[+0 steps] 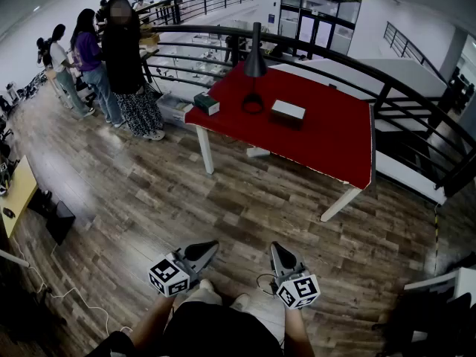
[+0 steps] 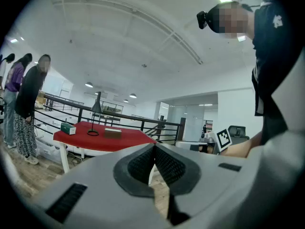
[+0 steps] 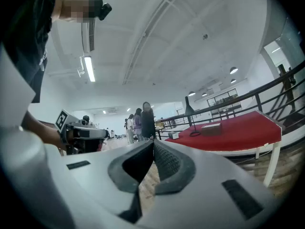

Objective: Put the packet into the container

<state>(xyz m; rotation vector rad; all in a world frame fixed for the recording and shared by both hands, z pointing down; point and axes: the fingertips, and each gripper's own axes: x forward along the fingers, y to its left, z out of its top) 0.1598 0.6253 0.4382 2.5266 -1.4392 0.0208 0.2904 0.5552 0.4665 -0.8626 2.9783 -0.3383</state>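
Note:
A small green packet [image 1: 206, 104] lies at the left corner of the red table [image 1: 327, 136]. A low cardboard box [image 1: 288, 111] sits near the table's middle, beside a black lamp [image 1: 254, 62]. Both grippers are held low near my body, well short of the table. My left gripper [image 1: 210, 247] and my right gripper [image 1: 277, 248] are both shut, with nothing between their pads. The left gripper view shows the packet [image 2: 68, 128] and the box [image 2: 112, 132] far off beyond the shut jaws. In the right gripper view the box [image 3: 211, 127] and the packet [image 3: 173, 135] are also distant.
Wooden floor lies between me and the table. Several people [image 1: 126, 65] stand left of the table by a curved black railing [image 1: 416, 103]. A desk edge [image 1: 18, 192] is at the far left. Another desk corner [image 1: 454, 277] is at the lower right.

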